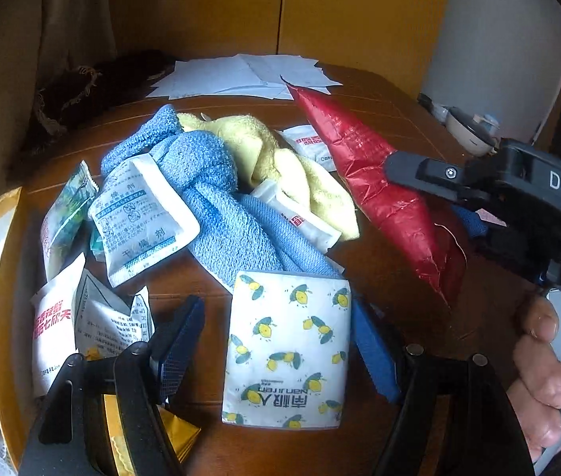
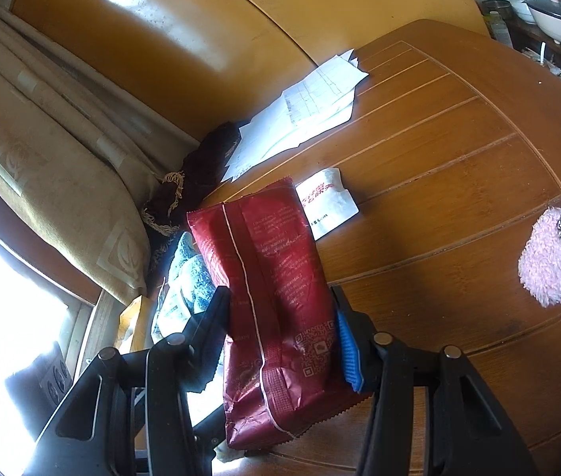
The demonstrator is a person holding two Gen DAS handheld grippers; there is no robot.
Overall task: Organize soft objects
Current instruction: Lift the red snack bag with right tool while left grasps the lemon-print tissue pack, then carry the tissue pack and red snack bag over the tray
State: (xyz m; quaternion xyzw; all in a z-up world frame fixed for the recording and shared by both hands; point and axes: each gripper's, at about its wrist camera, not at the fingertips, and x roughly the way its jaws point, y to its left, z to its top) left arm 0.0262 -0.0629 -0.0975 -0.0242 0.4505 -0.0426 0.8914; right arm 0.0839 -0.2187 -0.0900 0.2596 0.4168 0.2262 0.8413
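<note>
Through my left wrist camera, my left gripper [image 1: 276, 349] stands wide open around a white tissue pack [image 1: 288, 349] printed with yellow lemons; the pack lies flat on the table [image 1: 379, 285] between my blue pads, and I cannot tell whether either pad touches it. At the left edge sits a yellow box [image 1: 4, 317] with white packets in it, too far out at the rim to count. Beyond the pack lies one knotted blue towel [image 1: 209, 190], one pale yellow cloth [image 1: 280, 158] behind it, and around them at least six white or printed sachets, one of them a large desiccant sachet [image 1: 141, 214] resting on the towel. To the right my right gripper [image 1: 419, 176] pinches a red bag [image 1: 379, 186], crinkled and shiny, held tilted above the table with its tip pointing away. A hand [image 1: 542, 373] grips that tool's handle. Through my right wrist camera, my right gripper [image 2: 280, 341] is half closed on the same red bag [image 2: 268, 297], pads pressing both sides; the bag shows a white seam, small print and a QR code. One fluffy pink pouch [image 2: 558, 261] with a metal clasp lies well apart on the right, and a sheaf of papers [image 2: 300, 111] lies at the far edge.
</note>
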